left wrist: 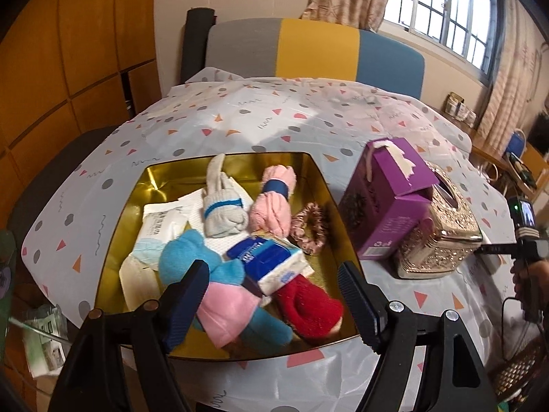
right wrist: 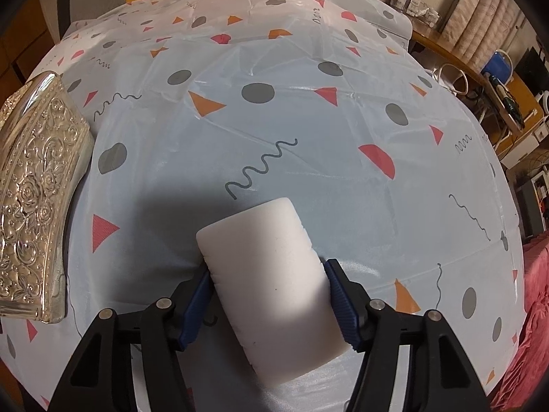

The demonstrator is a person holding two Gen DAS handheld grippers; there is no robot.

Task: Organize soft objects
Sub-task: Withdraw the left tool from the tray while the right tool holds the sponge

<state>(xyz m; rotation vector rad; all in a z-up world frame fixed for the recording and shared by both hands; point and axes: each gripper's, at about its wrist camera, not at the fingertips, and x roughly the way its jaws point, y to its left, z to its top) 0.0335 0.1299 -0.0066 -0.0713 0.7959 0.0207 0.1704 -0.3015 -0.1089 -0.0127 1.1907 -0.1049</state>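
White foam block, oblong, rounded corners, lying on patterned tablecloth; pinched at both long sides by right gripper. Embossed silver tissue box well to its left, purple carton touching that box. Gold tin crowded with socks, tissue packs, scrunchie. Left gripper spread wide above tin, holding nothing.

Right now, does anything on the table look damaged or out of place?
Yes. The purple carton beside the gold tin has a torn top flap, with white ragged paper showing. It leans against the ornate silver box.
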